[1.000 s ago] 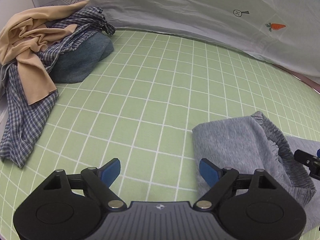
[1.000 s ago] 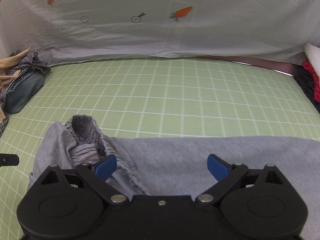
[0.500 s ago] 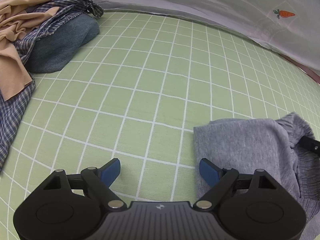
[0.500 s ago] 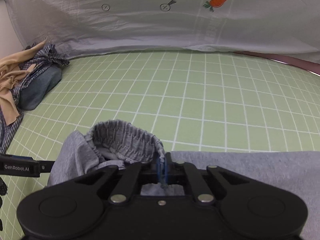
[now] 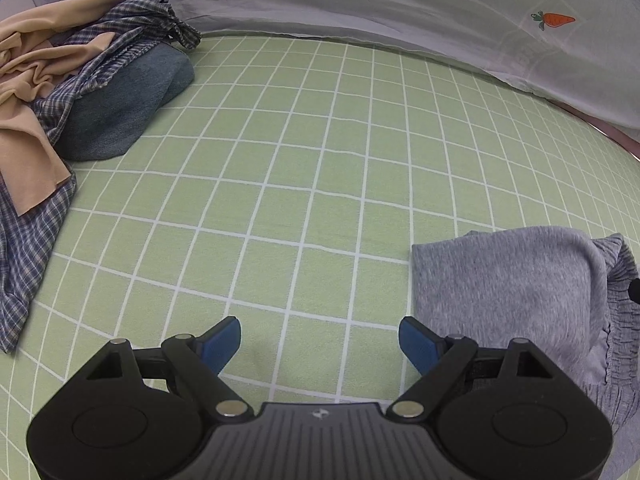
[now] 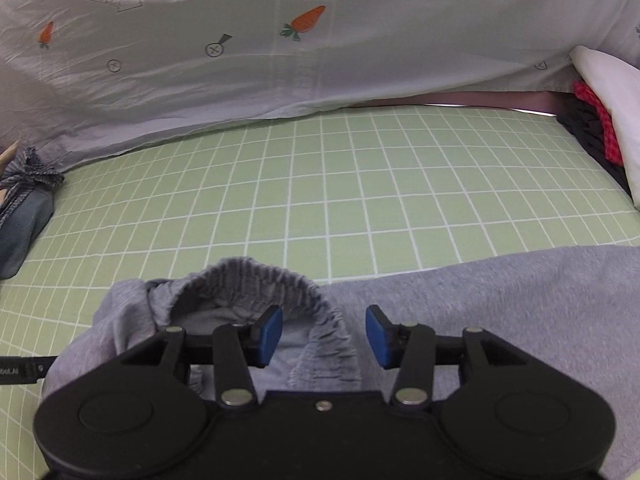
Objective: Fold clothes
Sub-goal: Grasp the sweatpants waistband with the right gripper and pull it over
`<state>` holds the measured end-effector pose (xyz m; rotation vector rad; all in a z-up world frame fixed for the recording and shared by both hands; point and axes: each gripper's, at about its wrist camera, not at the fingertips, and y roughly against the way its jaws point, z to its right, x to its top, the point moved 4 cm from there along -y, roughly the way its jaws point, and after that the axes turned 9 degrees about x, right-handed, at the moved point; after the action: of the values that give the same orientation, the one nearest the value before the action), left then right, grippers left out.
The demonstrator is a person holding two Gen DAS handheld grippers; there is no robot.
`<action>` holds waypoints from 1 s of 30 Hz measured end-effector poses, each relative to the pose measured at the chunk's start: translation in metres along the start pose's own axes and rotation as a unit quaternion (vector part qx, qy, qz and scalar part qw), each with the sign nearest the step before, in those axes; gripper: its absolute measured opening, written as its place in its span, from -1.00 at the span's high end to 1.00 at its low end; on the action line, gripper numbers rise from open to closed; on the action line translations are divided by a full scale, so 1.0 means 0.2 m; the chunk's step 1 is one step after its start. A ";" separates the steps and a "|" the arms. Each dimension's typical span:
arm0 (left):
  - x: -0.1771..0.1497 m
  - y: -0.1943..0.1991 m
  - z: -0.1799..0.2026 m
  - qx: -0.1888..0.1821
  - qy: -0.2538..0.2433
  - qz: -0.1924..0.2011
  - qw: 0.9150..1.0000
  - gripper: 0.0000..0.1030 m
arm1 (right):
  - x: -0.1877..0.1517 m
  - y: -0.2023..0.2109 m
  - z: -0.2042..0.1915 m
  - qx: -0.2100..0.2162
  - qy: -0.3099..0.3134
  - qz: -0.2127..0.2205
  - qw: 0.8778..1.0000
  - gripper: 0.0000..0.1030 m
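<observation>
The grey sweatpants [image 6: 500, 304] are laid flat on the green checked sheet [image 6: 360, 192], their elastic waistband [image 6: 256, 276] doubled over, probably as a fold being set. The right gripper [image 6: 322, 334] is held over that waistband, its jaws opening, cloth between but unpressed. The left gripper [image 5: 320, 340] is kept wide apart and empty beside the garment's edge. One unfolded pile [image 5: 80, 80] of three garments is counted: tan, plaid, denim.
</observation>
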<state>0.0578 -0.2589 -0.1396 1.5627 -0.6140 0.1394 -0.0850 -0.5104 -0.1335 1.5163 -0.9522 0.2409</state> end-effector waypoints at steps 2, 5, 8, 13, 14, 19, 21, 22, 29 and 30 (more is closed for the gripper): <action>-0.02 0.01 -0.01 0.001 -0.001 0.002 1.000 -0.68 | -0.02 0.01 -0.05 0.021 0.009 -0.001 1.000 0.09; -0.04 0.03 -0.04 0.003 -0.001 0.002 1.000 -0.69 | -0.04 0.00 -0.13 0.055 0.016 -0.009 0.998 0.07; -0.06 0.04 -0.07 0.003 0.003 0.003 1.000 -0.69 | -0.06 -0.02 -0.21 0.084 0.026 -0.021 0.996 0.00; -0.05 0.04 -0.09 0.002 0.006 0.009 1.000 -0.69 | -0.08 -0.08 -0.28 0.109 0.021 -0.042 0.993 -0.09; -0.05 0.04 -0.09 0.001 0.005 0.009 1.000 -0.69 | -0.08 -0.10 -0.28 0.113 0.015 -0.045 0.992 -0.09; -0.05 0.02 -0.07 -0.002 0.002 0.002 1.000 -0.69 | -0.08 -0.12 -0.30 0.130 0.010 -0.051 0.990 0.05; -0.05 0.01 -0.07 -0.003 0.002 -0.001 1.000 -0.69 | -0.08 -0.13 -0.31 0.137 0.013 -0.052 0.989 0.32; -0.05 0.00 -0.06 -0.003 0.001 -0.001 1.000 -0.69 | -0.08 -0.13 -0.31 0.141 0.014 -0.052 0.989 0.36; -0.05 0.00 -0.04 -0.003 -0.003 0.001 1.000 -0.69 | -0.03 -0.01 -0.24 0.114 0.025 -0.033 0.993 0.87; -0.05 0.00 -0.04 -0.003 -0.004 0.001 1.000 -0.69 | -0.01 0.03 -0.21 0.102 0.026 -0.024 0.994 0.88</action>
<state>0.0522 -0.2480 -0.1426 1.5580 -0.6210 0.1335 -0.0745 -0.4705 -0.1214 1.7103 -0.8680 0.3507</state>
